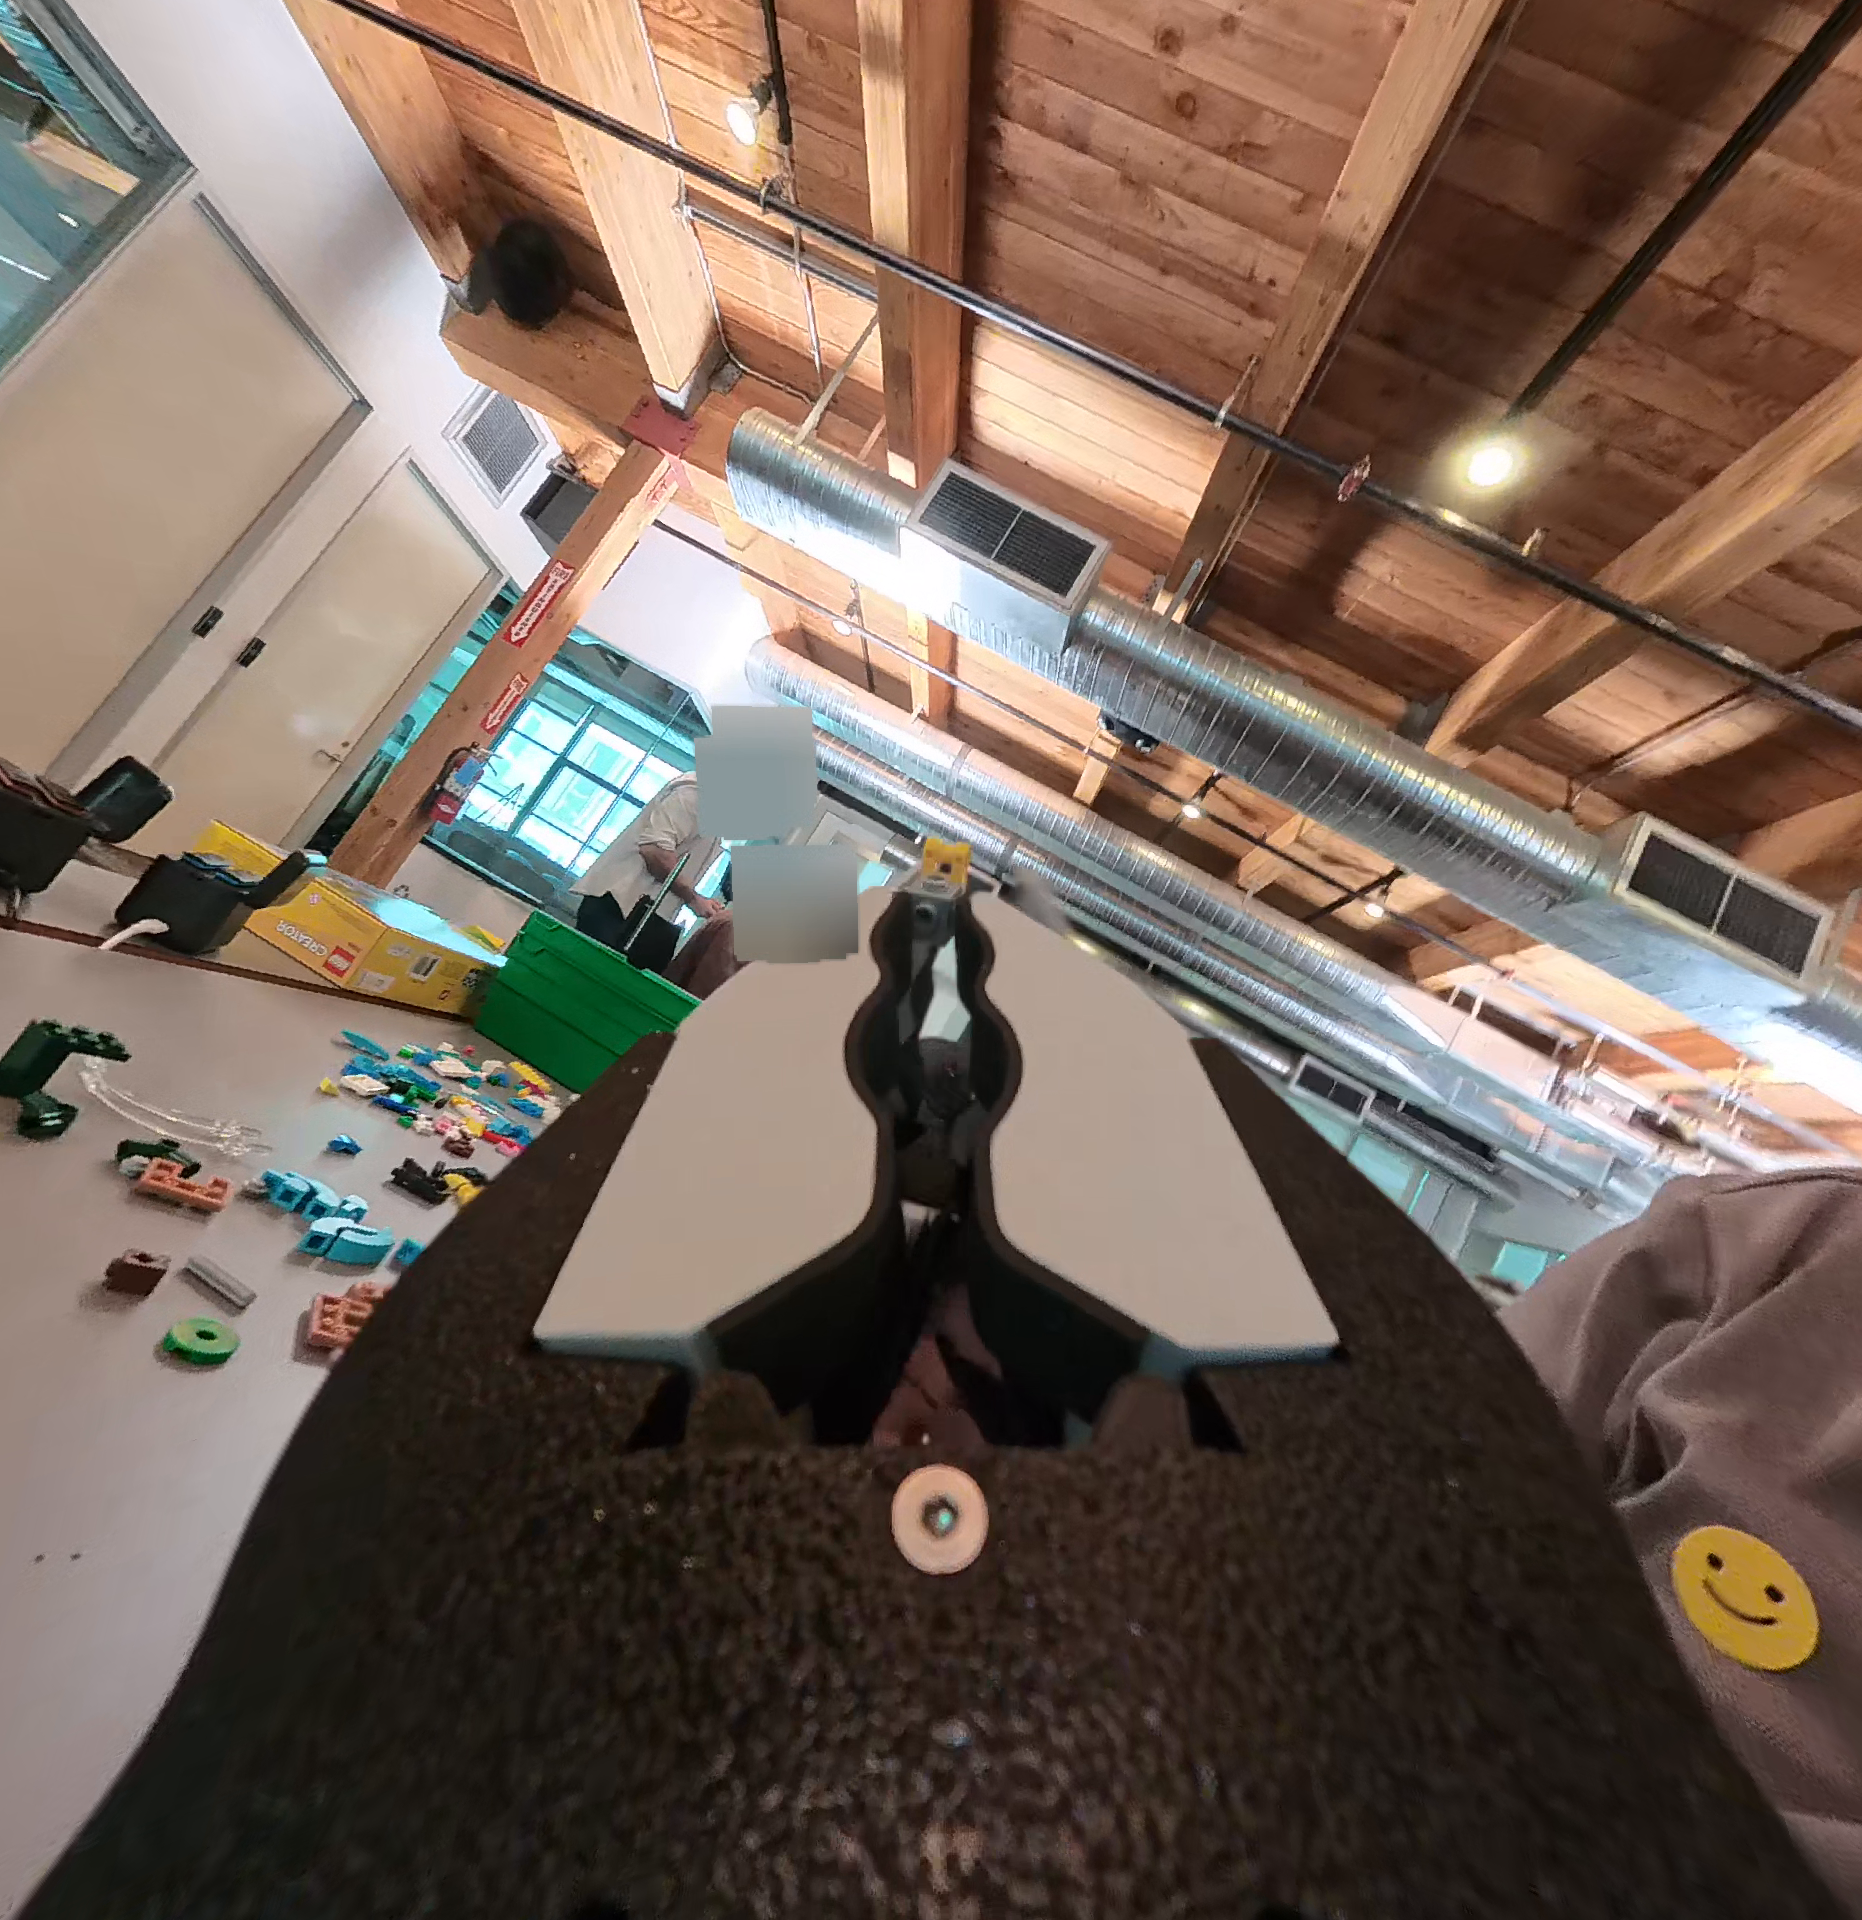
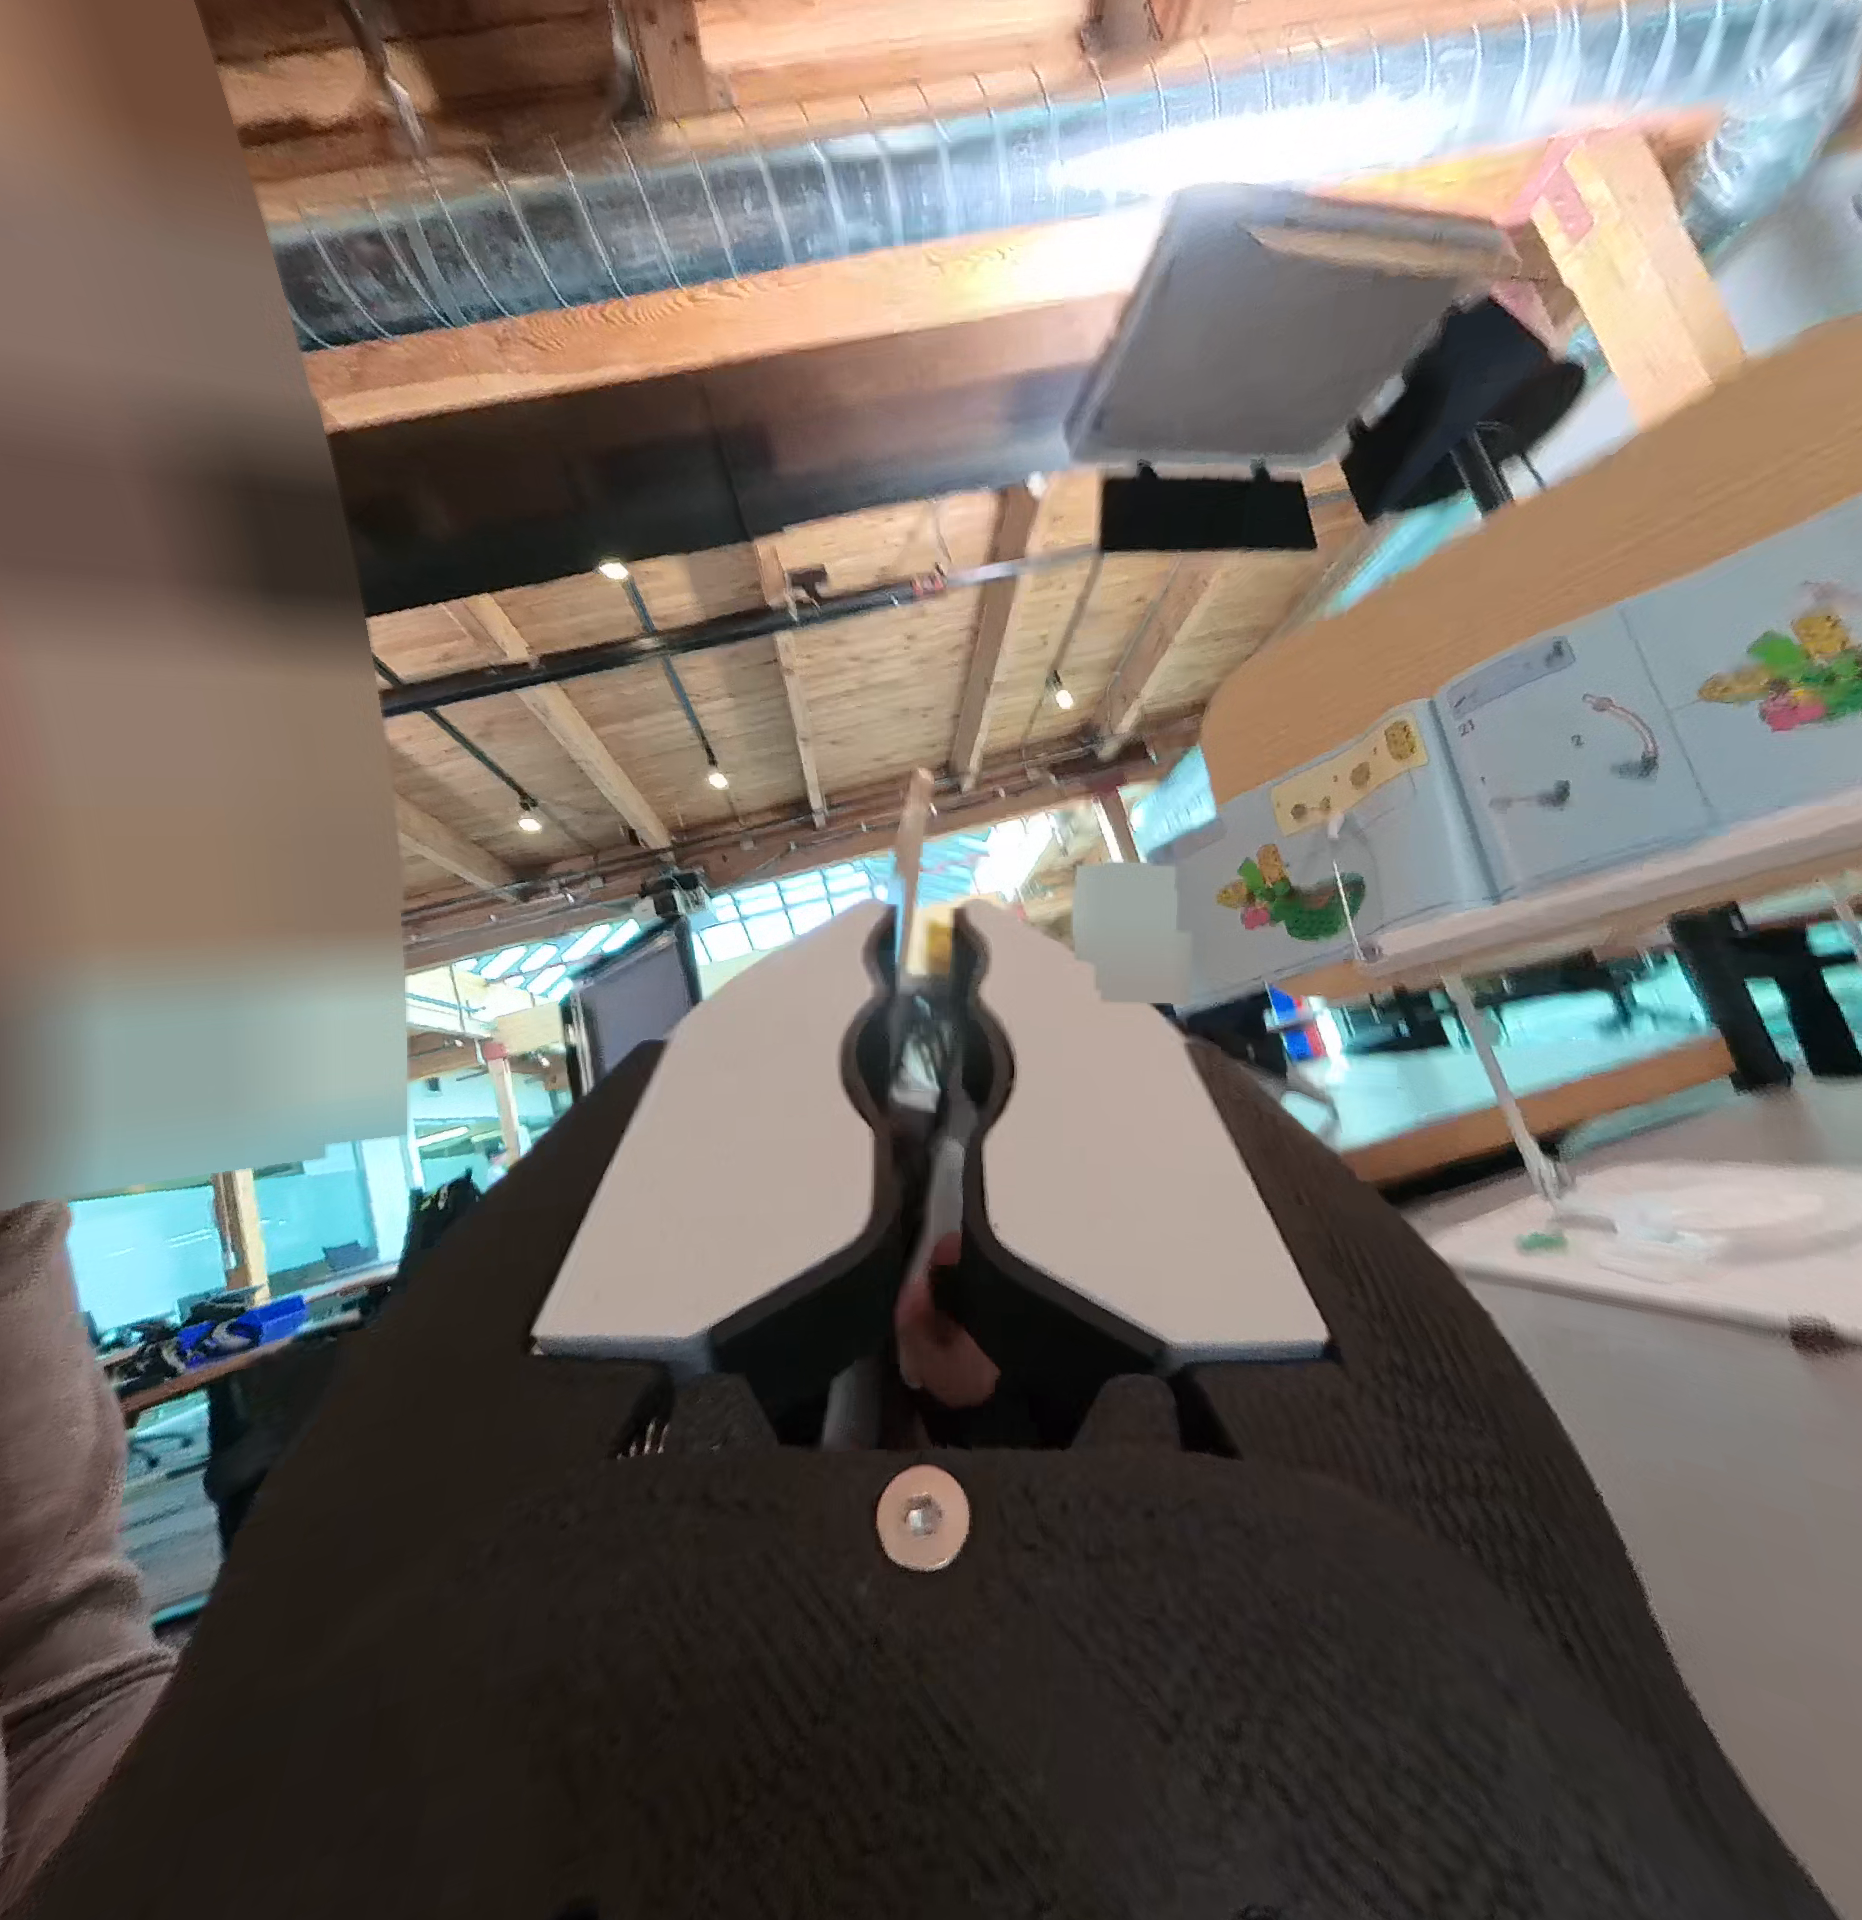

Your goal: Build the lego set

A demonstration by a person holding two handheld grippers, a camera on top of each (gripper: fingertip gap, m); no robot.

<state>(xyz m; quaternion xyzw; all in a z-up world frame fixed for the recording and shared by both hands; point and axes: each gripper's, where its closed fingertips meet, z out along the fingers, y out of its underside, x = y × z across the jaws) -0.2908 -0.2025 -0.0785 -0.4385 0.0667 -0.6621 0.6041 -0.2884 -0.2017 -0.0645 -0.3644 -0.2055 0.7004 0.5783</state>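
Left tool [image 1: 937,914] around yellow brick [image 1: 946,858].

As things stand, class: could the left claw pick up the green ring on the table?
Probably not yet. The left claw is shut on a small yellow piece and points up at the ceiling, while the green ring lies unobstructed on the table to its left.

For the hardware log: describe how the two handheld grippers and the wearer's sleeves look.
Both the left gripper and the right gripper look alike: rough, speckled black bodies, flat pale grey finger plates with wavy black inner edges, and a round silver screw at the centre. A grey-brown sleeve with a yellow smiley patch shows beside the left one.
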